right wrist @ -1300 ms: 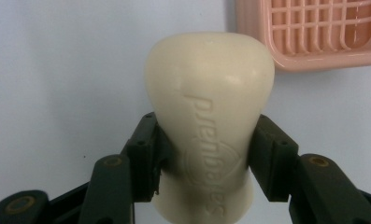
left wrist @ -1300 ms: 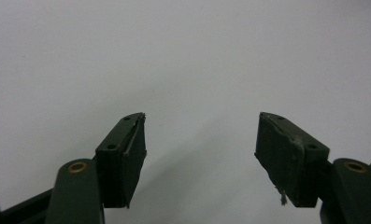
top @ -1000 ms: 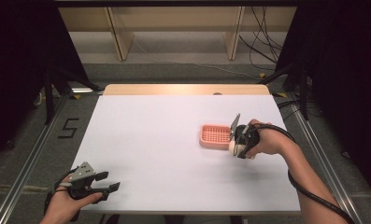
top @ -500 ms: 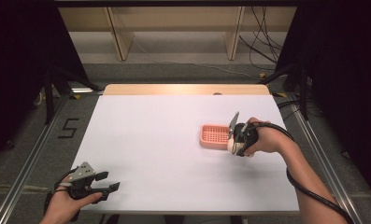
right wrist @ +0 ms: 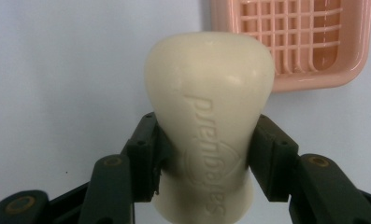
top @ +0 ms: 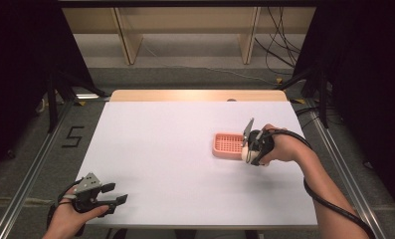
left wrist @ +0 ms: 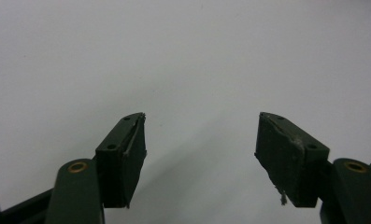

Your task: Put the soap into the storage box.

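The right gripper (right wrist: 204,156), clamped across the waist of a cream soap (right wrist: 210,112), holds it just beside the pink dish (top: 228,145), which lies ahead along the soap's long axis, while the left gripper (left wrist: 199,156) rests spread and empty on the worktop (top: 160,149), well apart.

Each claw (left wrist: 199,158) has dark green jaws, brass-ringed screws, and a black cable (top: 334,204).

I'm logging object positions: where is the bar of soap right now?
The soap is clamped between the right gripper jaws, at the pink soap dish's right edge, on the table's right half in the high view.
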{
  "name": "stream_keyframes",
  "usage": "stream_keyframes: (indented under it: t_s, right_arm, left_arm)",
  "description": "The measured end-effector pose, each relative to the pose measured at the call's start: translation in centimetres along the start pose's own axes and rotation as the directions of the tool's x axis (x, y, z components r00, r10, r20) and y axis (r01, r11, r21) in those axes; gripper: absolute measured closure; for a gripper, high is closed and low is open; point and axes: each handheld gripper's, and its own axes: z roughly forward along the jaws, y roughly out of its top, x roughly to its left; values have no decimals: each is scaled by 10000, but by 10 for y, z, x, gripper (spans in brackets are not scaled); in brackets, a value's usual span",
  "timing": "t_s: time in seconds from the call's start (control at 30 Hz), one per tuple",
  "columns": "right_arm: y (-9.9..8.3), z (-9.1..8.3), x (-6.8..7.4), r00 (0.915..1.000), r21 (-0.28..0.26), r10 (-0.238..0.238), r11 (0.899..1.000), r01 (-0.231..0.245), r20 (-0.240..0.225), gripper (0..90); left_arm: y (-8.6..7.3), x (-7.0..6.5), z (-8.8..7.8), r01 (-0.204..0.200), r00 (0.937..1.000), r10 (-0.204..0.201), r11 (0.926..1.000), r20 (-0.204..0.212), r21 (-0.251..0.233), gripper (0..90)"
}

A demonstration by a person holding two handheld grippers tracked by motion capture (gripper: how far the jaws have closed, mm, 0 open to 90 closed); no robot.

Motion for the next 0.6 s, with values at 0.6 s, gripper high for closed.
stream_keyframes:
  t_s: [0.6]
  right_arm:
    - [6, 0, -5, 9989, -117, -376, 9992, 380, 290, 507]
  left_arm:
    - [0, 0, 1, 1, 10000, -1, 10000, -7, -94, 329]
